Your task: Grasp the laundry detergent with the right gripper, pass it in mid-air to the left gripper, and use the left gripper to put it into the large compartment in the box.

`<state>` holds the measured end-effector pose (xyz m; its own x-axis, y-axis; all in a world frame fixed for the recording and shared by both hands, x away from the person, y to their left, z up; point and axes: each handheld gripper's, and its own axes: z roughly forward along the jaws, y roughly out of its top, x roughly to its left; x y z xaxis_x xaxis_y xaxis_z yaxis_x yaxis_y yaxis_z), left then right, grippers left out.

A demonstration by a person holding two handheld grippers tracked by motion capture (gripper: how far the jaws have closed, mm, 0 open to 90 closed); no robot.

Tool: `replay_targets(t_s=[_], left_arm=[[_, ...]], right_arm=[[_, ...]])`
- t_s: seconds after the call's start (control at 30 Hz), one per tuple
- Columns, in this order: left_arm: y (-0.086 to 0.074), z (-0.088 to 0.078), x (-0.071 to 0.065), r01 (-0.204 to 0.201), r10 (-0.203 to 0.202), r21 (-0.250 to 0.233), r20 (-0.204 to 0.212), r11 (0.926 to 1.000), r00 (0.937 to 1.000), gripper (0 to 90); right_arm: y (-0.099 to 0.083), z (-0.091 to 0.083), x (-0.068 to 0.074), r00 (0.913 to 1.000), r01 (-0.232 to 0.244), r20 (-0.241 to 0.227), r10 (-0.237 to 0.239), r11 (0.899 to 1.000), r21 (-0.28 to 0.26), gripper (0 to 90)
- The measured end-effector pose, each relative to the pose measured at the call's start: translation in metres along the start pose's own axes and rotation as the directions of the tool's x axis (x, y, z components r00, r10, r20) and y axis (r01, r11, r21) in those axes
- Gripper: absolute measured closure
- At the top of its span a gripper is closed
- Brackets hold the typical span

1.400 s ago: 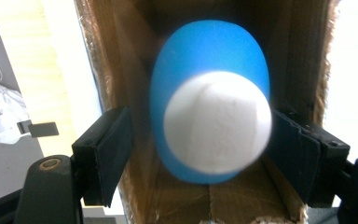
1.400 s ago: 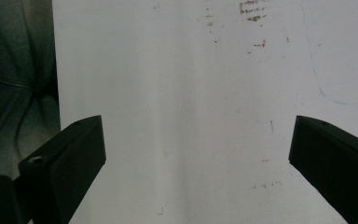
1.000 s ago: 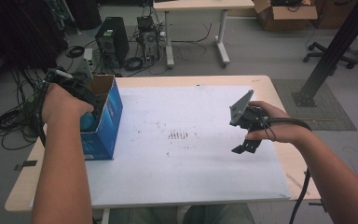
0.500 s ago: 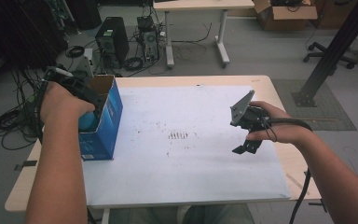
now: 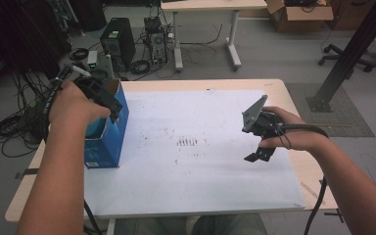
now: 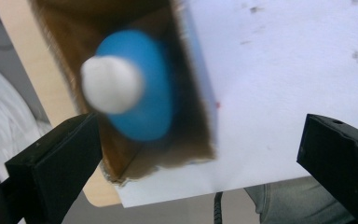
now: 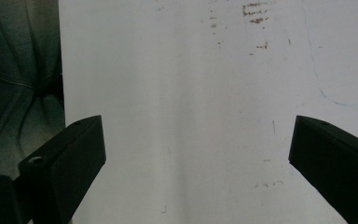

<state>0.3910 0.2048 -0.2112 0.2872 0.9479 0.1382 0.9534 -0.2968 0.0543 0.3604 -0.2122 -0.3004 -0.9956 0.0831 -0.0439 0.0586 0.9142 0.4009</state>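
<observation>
An open blue box (image 5: 105, 142) stands on the left part of the white sheet (image 5: 191, 117). Inside it lies a blue bottle (image 6: 144, 93) with a white cap (image 6: 112, 84), blurred in the left gripper view. My left gripper (image 5: 108, 105) hovers above the box's open top. Its jaws have just been opening and now stand wide (image 6: 200, 140), with nothing between them. My right gripper (image 5: 260, 152) hangs over the right side of the sheet, pointing down. It is open (image 7: 196, 135) and holds nothing.
The sheet covers most of a wooden table (image 5: 309, 174) and has small brown marks (image 5: 188, 143) at its middle. Behind the table, on the floor, are a computer tower (image 5: 117, 41), cables, a second table (image 5: 205, 7) and a cardboard box (image 5: 298, 12).
My left hand has lifted up out of the box and drawn slightly back. The right hand has kept still.
</observation>
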Motion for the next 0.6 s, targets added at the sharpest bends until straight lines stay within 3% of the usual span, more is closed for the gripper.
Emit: replay_targets(t_s=[0.03, 0.17, 0.23, 0.27, 0.3, 0.37, 0.4, 0.43, 0.53, 0.57, 0.6], left_arm=[[0.0, 0.0, 0.0, 0.0, 0.0, 0.0, 0.0, 1.0, 1.0, 0.2], [0.001, -0.016, -0.023, -0.102, 0.102, -0.013, -0.001, 0.9947, 0.9948, 0.2], [0.001, -0.024, -0.034, -0.154, 0.154, -0.013, -0.017, 0.988, 0.988, 0.2], [0.001, -0.031, -0.045, -0.202, 0.201, -0.016, -0.025, 0.9793, 0.9792, 0.2], [0.001, -0.031, -0.045, -0.202, 0.201, -0.016, -0.025, 0.9793, 0.9792, 0.2], [0.001, -0.036, -0.056, -0.256, 0.255, -0.021, -0.025, 0.9665, 0.9666, 0.2], [0.0, -0.04, -0.066, -0.299, 0.298, -0.033, -0.024, 0.9538, 0.9542, 0.2], [0.0, -0.04, -0.066, -0.299, 0.298, -0.033, -0.024, 0.9538, 0.9542, 0.2], [-0.001, -0.041, -0.08, -0.357, 0.356, -0.04, -0.027, 0.9332, 0.934, 0.2], [-0.002, -0.039, -0.087, -0.391, 0.391, -0.05, -0.024, 0.9189, 0.9202, 0.2], [-0.002, -0.039, -0.087, -0.391, 0.391, -0.05, -0.024, 0.9189, 0.9202, 0.2]], right_arm=[[0.0, 0.0, 0.0, 1.0, 0.0, 0.0, 0.0, 1.0, 0.0, 3.9], [0.001, -0.001, 0.0, 1.0, 0.0, 0.0, 0.0, 1.0, 0.003, 3.9], [0.001, -0.002, 0.001, 1.0, 0.0, 0.001, 0.0, 1.0, 0.004, 3.8], [0.002, -0.003, 0.001, 1.0, 0.003, 0.001, -0.003, 1.0, 0.003, 3.8], [0.002, -0.003, 0.001, 1.0, 0.003, 0.001, -0.003, 1.0, 0.003, 3.8], [0.002, -0.003, 0.002, 1.0, 0.005, -0.001, -0.005, 1.0, 0.007, 3.9], [0.003, -0.003, 0.002, 1.0, 0.008, -0.001, -0.008, 1.0, 0.014, 3.9], [0.003, -0.003, 0.002, 1.0, 0.008, -0.001, -0.008, 1.0, 0.014, 3.9], [0.004, -0.005, 0.004, 0.9999, 0.011, -0.001, -0.011, 1.0, 0.019, 3.9], [0.004, -0.005, 0.004, 0.9999, 0.013, 0.0, -0.013, 1.0, 0.019, 3.9], [0.004, -0.005, 0.004, 0.9999, 0.013, 0.0, -0.013, 1.0, 0.019, 3.9]])
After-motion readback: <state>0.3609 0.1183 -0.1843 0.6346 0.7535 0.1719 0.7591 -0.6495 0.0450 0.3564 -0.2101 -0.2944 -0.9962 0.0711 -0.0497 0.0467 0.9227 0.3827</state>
